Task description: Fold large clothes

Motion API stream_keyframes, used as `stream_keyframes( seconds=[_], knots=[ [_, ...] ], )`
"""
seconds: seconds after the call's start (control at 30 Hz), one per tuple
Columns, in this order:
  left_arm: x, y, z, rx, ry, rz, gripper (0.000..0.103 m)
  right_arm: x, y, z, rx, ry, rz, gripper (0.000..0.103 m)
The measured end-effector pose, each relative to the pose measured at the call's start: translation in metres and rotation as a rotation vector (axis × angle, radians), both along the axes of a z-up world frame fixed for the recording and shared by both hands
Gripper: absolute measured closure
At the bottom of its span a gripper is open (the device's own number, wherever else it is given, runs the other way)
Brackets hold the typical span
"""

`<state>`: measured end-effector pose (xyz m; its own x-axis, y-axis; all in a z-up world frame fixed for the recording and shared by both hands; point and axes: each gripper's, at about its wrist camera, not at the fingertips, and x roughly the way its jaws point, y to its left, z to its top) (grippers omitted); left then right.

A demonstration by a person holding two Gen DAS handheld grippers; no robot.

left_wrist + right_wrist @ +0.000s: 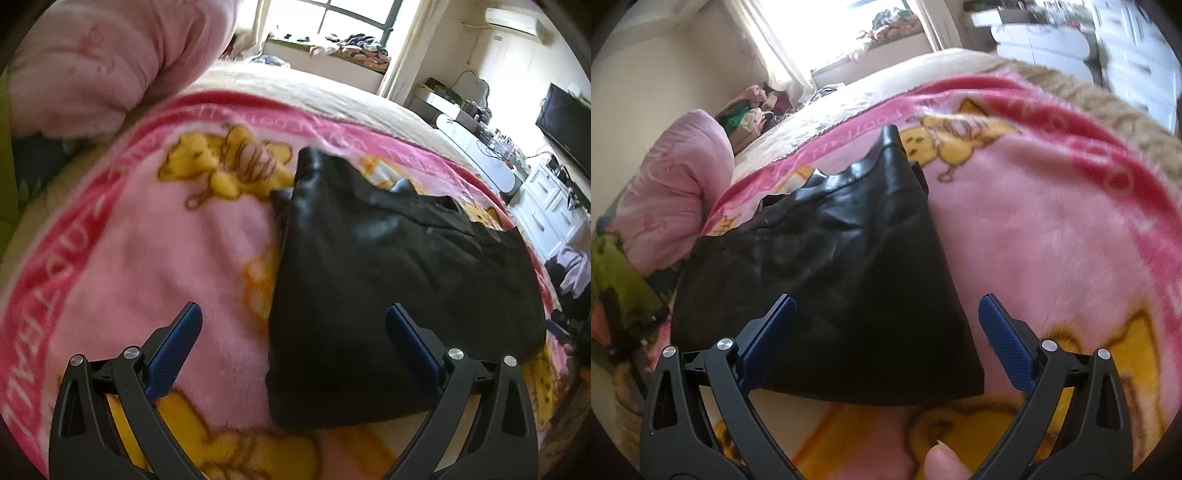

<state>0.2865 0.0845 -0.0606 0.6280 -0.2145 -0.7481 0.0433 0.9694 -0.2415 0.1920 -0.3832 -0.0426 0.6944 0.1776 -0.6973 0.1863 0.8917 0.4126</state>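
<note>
Left wrist view: the left gripper [293,325] hangs with its jaws spread wide and nothing between them, its blue-padded fingers [173,347] poised above a fluffy pink blanket printed with yellow cartoon bears and a red lettered border [147,236]. A black, slightly shiny folded garment [376,280] lies flat on that blanket, its near left corner sitting between the two fingers and its body stretching away to the right. A pale pink quilted pillow [110,62] rests at the upper left, near the blanket's edge. A white cabinet [546,206] stands beside the bed on the right, and a bright window [332,18] lies beyond the bed.

In the right wrist view, the right gripper [886,325] is likewise released, wide apart and empty, hovering over the garment's [827,273] near right corner; the fabric shows creases and a wavy far edge. The blanket [1052,229] spreads out to the right of the garment. A fingertip of the person [942,461] shows at the bottom edge, between the gripper's arms. The pillow [676,192] lies just beside the garment's far left end.
</note>
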Motion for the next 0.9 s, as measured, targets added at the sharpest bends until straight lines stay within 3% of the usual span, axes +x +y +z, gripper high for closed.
stream_keyframes(
  seconds=[0.2, 0.27, 0.4, 0.63, 0.7, 0.77, 0.9],
  knots=[
    [-0.002, 0.006, -0.025, -0.089, 0.063, 0.009, 0.004, -0.002, -0.003, -0.015, 0.043, 0.052, 0.004, 0.012],
    [-0.001, 0.009, -0.030, -0.147, 0.079, 0.008, 0.004, -0.002, -0.003, -0.020, 0.077, 0.064, 0.016, 0.022],
    [-0.001, 0.007, -0.041, -0.241, 0.099, -0.007, 0.004, -0.002, -0.004, -0.029, 0.098, 0.078, 0.013, 0.028],
    [0.000, -0.006, -0.051, -0.296, 0.086, -0.009, 0.005, -0.004, -0.013, -0.040, 0.185, 0.051, -0.002, 0.039],
    [-0.001, -0.015, -0.050, -0.291, 0.077, -0.024, 0.020, -0.005, -0.012, -0.041, 0.186, 0.047, 0.001, 0.049],
    [-0.005, -0.023, -0.046, -0.261, 0.065, -0.033, 0.031, -0.007, -0.012, -0.040, 0.206, 0.040, 0.010, 0.068],
    [-0.009, -0.026, -0.034, -0.211, 0.049, -0.058, 0.045, -0.012, -0.005, -0.029, 0.154, 0.019, 0.007, 0.080]
  ],
)
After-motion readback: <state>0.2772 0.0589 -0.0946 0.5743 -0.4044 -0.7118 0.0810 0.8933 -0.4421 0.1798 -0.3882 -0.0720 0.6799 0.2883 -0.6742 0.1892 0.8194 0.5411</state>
